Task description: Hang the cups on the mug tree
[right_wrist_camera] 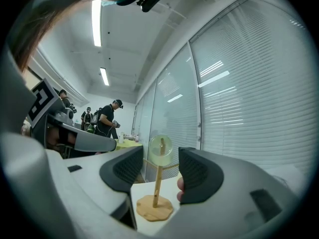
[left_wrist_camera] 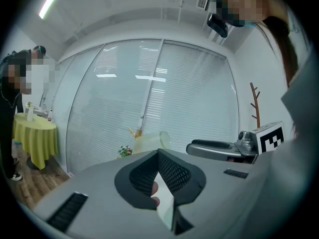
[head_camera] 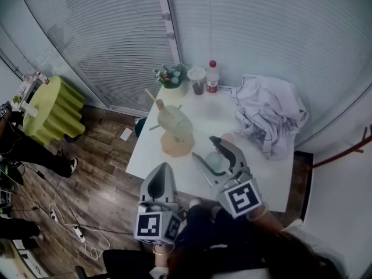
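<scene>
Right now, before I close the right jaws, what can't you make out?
- Pale shape by the right gripper, head view: blurred; cup or not, unclear.
- Pink thing, right gripper view: mostly behind a jaw pad.
- Mug tree pegs, head view: partly covered by the hung cup.

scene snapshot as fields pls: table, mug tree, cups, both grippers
table: white table, crumpled white cloth on its right side
mug tree: wooden, upright, mid-table
hung: one pale green cup, near the top
loose: one clear cup on the table by the right gripper
back edge: flower pot, drink cup, red-capped bottle
left gripper: jaws together, empty, at the near edge
right gripper: jaws apart, nothing held, facing the mug tree
</scene>
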